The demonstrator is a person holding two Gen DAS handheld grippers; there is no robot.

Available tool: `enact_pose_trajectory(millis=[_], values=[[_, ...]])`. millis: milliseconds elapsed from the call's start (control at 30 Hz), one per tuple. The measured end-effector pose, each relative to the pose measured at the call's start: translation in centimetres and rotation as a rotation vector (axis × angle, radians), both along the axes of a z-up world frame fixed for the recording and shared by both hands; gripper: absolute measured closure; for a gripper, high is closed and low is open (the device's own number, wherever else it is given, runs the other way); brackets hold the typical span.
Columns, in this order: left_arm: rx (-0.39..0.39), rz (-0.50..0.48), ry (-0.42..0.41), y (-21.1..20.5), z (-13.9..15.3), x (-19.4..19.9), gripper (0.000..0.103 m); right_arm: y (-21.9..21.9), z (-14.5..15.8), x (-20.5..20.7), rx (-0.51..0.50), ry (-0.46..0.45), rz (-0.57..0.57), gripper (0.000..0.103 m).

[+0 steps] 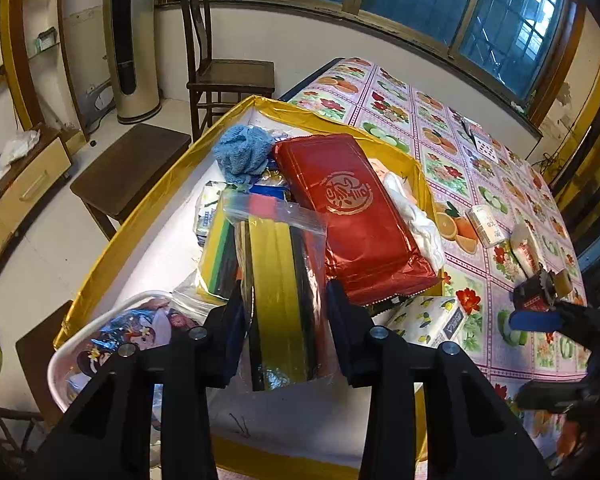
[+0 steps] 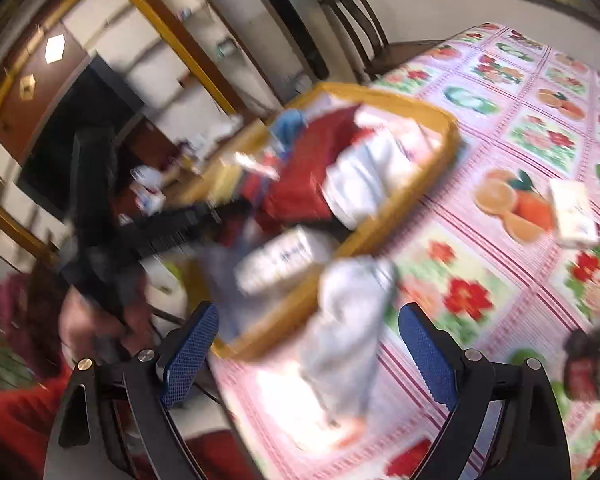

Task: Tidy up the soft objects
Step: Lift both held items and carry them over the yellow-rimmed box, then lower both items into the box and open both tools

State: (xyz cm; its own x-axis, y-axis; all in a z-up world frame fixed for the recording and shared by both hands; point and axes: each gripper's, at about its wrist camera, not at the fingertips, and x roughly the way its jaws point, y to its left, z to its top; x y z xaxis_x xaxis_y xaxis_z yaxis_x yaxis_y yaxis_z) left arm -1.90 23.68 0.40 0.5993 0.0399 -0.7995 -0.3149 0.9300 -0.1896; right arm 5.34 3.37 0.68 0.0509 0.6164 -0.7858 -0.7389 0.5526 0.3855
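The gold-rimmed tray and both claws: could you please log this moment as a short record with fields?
Tray: gold-rimmed cardboard tray on the fruit-print tablecloth, piled with items
Top item: shiny red foil packet
Far corner: crumpled blue knitted cloth
Left claw: shut on clear bag of yellow and black sponges
Right claw: open, holding nothing
Right view: blurred

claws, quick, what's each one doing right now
Left claw: shut on the clear plastic pack of yellow and black sponges, over the gold-rimmed box.
Right claw: open, holding nothing; crumpled white cloth lies ahead.
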Motion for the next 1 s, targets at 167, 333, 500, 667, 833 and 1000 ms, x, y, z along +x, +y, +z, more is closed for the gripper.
enact_pose_trajectory(millis=[167, 333, 500, 667, 833, 1000], values=[[-0.038, 0.010, 0.015, 0.0, -0.4, -0.1, 0.044, 2.3, -3.5, -1.6, -0.144, -0.099, 0.039, 0.025], [-0.059, 0.016, -0.008, 0.4, 0.4, -1.1, 0.044, 3.0, -5.3, -2.3, -0.238, -0.197, 0.062, 0.080], [-0.108, 0.036, -0.030, 1.6, 0.5, -1.6, 0.044, 1.1, -4.9, -0.7, -0.113, -0.052, 0.005, 0.087], [-0.081, 0.034, -0.037, 1.4, 0.7, -1.8, 0.044, 0.0, -0.7, -0.2, 0.044, -0.045, -0.048, 0.087], [-0.064, 0.068, -0.054, 1.8, 1.2, -2.1, 0.044, 3.8, 2.2, 0.0, 0.151, -0.041, -0.011, 0.085], [-0.062, 0.101, -0.045, 2.5, 1.0, -2.4, 0.041, 9.8, 0.8, 0.6, 0.134, -0.001, 0.018, 0.083]])
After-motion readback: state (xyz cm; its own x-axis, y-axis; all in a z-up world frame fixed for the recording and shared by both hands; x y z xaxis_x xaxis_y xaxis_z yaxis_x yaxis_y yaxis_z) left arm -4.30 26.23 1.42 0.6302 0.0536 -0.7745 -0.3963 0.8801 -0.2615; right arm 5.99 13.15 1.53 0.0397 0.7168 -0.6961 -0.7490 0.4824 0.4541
